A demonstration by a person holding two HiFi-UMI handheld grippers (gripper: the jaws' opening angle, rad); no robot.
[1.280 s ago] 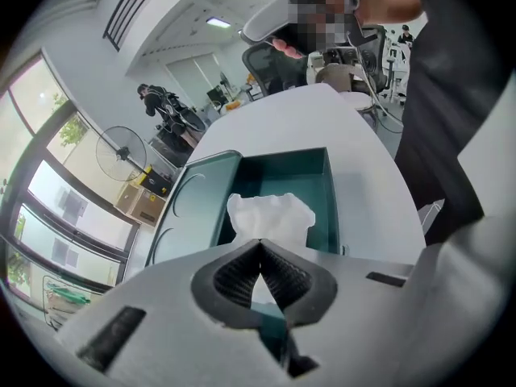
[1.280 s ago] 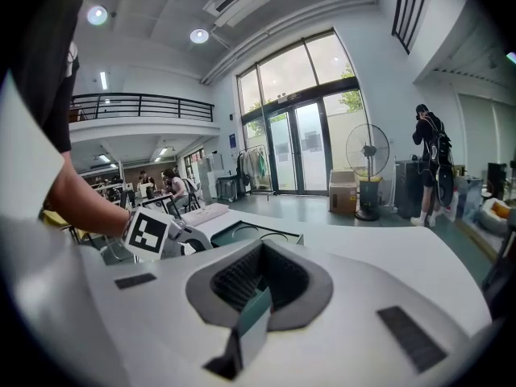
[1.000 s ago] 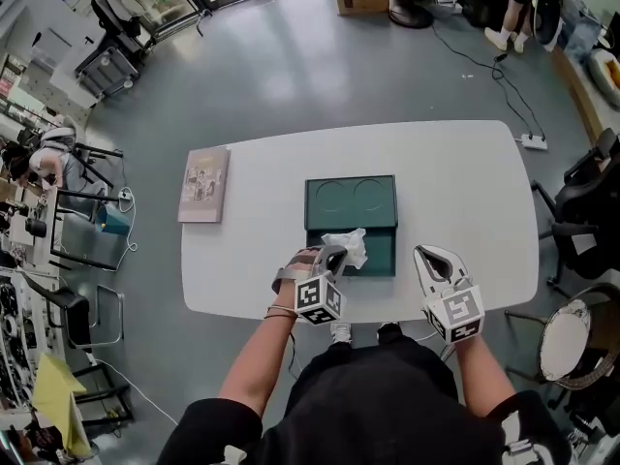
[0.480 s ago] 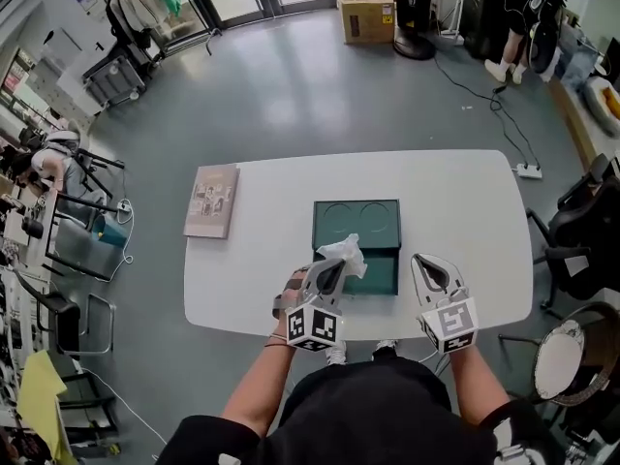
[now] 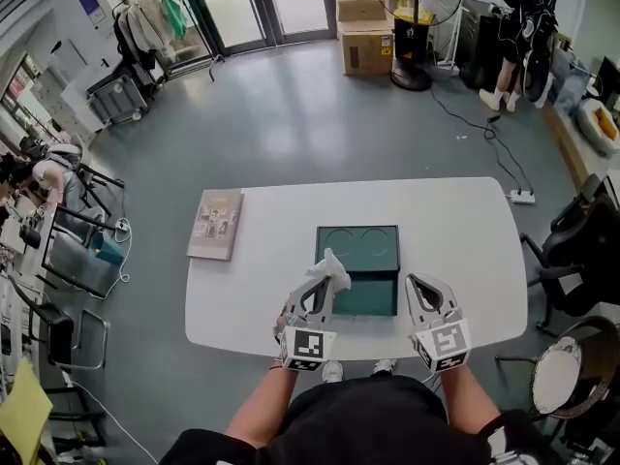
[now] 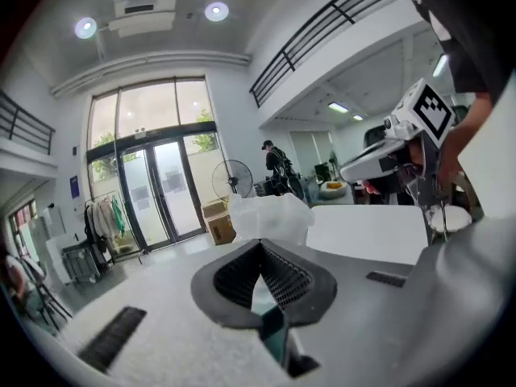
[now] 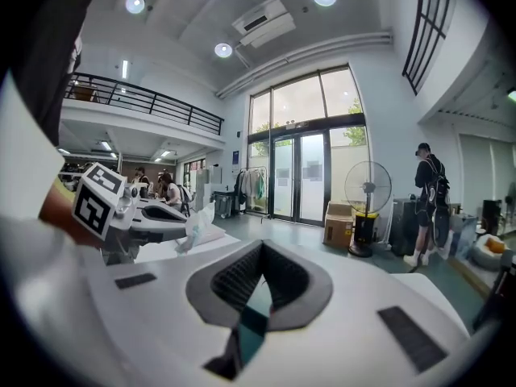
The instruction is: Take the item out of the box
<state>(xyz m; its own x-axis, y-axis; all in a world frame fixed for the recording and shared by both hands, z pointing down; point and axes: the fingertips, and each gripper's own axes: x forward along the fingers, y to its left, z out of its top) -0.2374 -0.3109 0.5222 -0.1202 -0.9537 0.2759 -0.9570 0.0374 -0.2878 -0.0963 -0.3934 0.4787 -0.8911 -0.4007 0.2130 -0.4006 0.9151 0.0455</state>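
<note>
My left gripper (image 5: 325, 277) pinches the crumpled white wrapped item (image 5: 332, 263) at its tips. The open dark green box (image 5: 373, 298) lies just below-right; my right gripper (image 5: 420, 284), jaws together, holds nothing.

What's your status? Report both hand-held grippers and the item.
Left hand-held gripper shut on white crumpled item, above green box left side. Right hand-held gripper shut, empty. Book well aside.

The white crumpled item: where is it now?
Head view: the white crumpled item is clamped in the left gripper, at the left side of the open green box, near the front edge of the table.
</note>
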